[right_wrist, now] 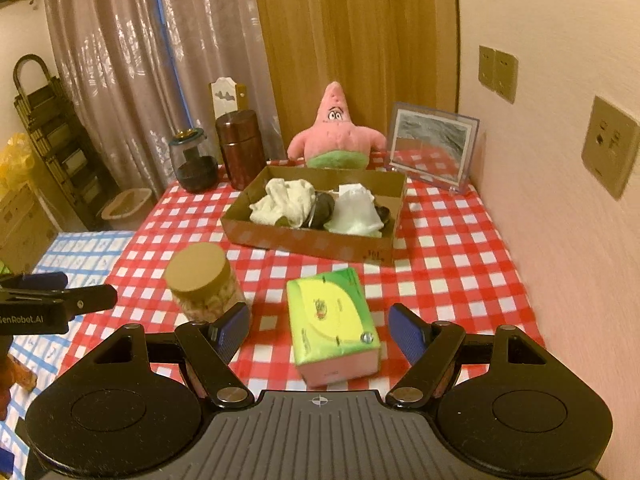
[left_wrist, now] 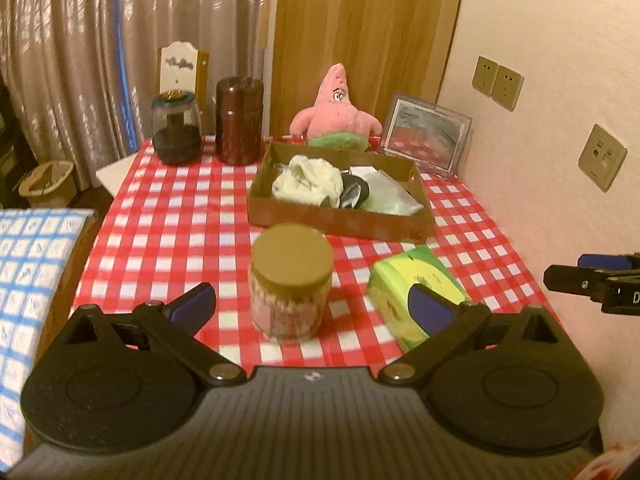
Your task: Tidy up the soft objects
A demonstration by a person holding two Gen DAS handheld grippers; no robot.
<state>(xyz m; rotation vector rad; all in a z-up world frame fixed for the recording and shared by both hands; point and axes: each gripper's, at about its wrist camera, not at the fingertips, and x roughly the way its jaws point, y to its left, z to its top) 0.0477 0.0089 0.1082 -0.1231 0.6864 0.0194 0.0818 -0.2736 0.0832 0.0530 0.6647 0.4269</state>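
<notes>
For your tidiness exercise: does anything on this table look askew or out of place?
The tissue pack lies skewed to the checks, outside the box where the cloths sit bunched. Nothing looks spilled or damaged.

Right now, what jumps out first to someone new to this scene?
The pink starfish plush sitting upright at the table's far edge, behind the cardboard tray of crumpled cloths. Nearer, on the red checked tablecloth, a green tissue pack lies between the open right gripper fingers; the tan-lidded jar stands between the open left gripper fingers.
</notes>
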